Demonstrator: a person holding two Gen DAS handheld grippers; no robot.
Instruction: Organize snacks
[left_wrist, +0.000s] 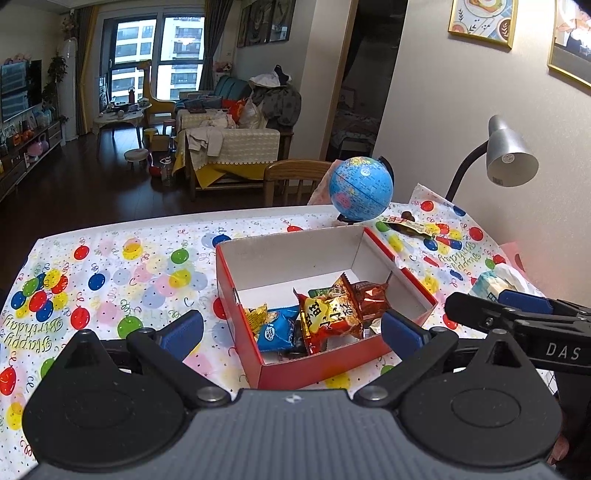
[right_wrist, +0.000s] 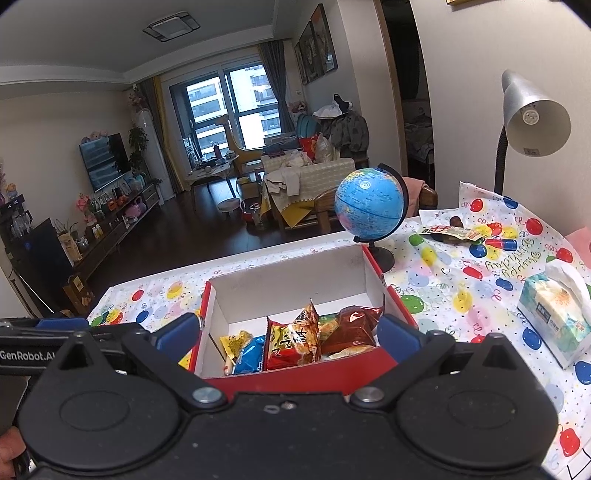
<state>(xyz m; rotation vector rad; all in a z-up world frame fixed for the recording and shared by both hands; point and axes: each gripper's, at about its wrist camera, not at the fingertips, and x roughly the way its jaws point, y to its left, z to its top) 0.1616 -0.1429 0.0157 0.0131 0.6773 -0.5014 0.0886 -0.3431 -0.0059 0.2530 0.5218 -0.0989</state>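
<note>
Red box (left_wrist: 314, 365) with snacks (left_wrist: 325, 317) sits between both spread, empty tools (left_wrist: 291, 328) (right_wrist: 288, 336); bare tablecloth (left_wrist: 122, 258) left.

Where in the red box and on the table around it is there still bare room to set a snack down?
The red box is bare along its far half, toward the globe; the snack packets crowd its near end. The tablecloth left of the box is open. Right of it lie a tissue pack and a loose wrapper.
</note>
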